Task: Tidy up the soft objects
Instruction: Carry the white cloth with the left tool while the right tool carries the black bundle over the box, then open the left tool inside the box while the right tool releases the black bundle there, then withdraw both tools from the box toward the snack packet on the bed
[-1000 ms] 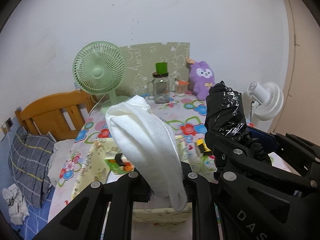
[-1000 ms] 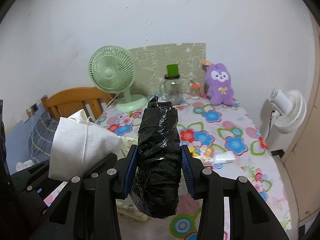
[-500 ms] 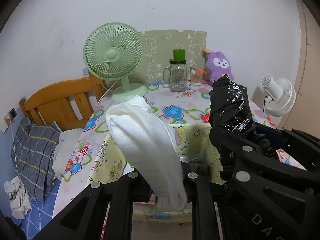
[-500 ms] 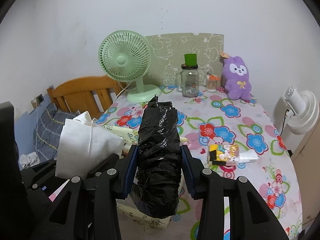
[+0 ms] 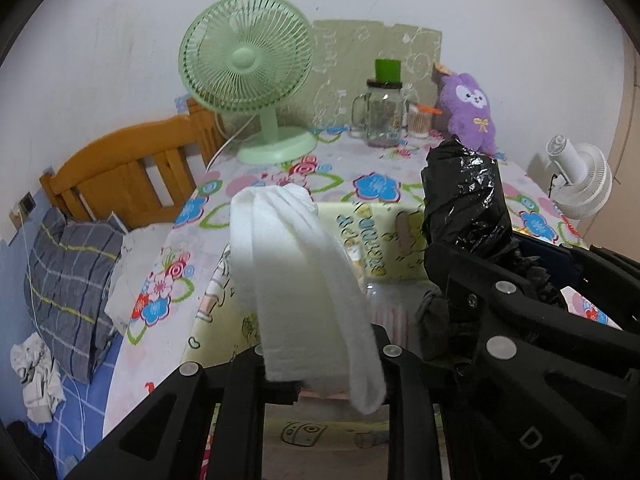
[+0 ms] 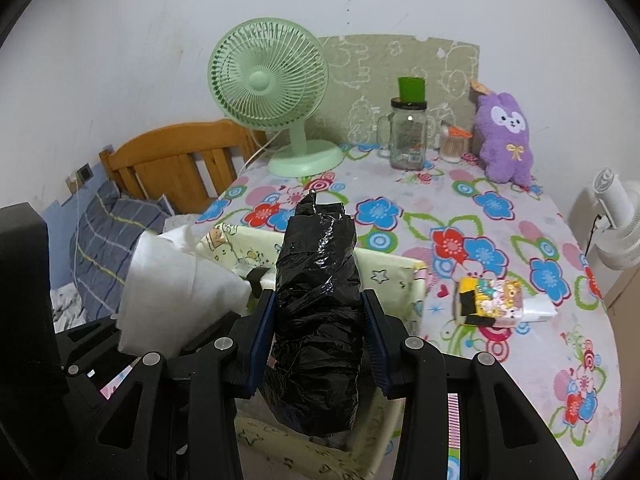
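My left gripper [image 5: 322,360] is shut on a folded white cloth [image 5: 296,280], held upright above a pale yellow fabric bin [image 5: 384,236] on the flowered table. My right gripper [image 6: 318,320] is shut on a black plastic bag roll [image 6: 318,304], held over the same bin [image 6: 396,276]. The white cloth also shows at the left of the right wrist view [image 6: 172,288], and the black roll at the right of the left wrist view [image 5: 464,200]. The two grippers are side by side.
A green fan [image 6: 272,88], a glass jar [image 6: 408,136] and a purple plush [image 6: 506,136] stand at the table's back. A colourful tissue pack [image 6: 492,304] lies right of the bin. A white fan [image 6: 616,224] stands off the table's right. A wooden bed headboard [image 5: 120,176] is at left.
Both grippers have moved forward over the table with their loads; the bin now lies directly below them. Grips are unchanged.
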### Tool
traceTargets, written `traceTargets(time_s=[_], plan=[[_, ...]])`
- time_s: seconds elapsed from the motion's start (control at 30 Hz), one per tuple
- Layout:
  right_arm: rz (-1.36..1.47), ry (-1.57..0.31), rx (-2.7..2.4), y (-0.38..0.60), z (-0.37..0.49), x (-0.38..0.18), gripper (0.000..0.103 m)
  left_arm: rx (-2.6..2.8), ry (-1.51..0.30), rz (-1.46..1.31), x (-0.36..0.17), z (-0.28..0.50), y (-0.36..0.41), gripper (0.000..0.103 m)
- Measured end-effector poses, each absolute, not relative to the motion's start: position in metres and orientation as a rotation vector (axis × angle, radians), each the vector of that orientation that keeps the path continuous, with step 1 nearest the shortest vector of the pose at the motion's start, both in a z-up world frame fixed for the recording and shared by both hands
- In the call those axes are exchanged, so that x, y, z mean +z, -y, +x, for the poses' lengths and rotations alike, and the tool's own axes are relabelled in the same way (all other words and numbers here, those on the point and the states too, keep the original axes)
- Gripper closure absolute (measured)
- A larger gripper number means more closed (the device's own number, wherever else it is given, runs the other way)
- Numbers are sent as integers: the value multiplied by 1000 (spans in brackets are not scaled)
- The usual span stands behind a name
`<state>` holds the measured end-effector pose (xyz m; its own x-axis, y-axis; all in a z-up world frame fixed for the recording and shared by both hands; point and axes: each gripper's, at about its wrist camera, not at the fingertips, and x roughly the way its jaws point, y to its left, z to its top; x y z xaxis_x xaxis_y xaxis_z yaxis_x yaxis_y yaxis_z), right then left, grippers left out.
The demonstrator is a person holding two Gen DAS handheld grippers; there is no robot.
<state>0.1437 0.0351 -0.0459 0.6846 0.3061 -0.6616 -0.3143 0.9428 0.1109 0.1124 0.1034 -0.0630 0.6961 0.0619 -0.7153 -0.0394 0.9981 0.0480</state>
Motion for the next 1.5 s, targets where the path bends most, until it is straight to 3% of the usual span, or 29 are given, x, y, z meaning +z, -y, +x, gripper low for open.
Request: traceTargets(time_s=[0.37, 0.6, 0.7, 0.77, 0.87, 1.5], plan=[[-20, -769, 406, -53, 157, -55, 58, 101, -775, 18, -62, 111, -116, 44], [-10, -775, 429, -58, 159, -59, 56, 107, -771, 24, -61, 112, -118, 35], [-19, -775, 428, -58, 160, -58, 47, 101, -771, 22, -60, 111, -118, 30], [-11, -773, 429, -57, 160, -57, 29, 93, -762, 22, -58, 110, -116, 27], [14, -761, 437, -53, 158, -54, 21, 84, -739, 30, -52, 106, -112, 20], [10, -689, 370, -13, 137, -26, 16, 46, -667, 54, -29, 92, -76, 13]])
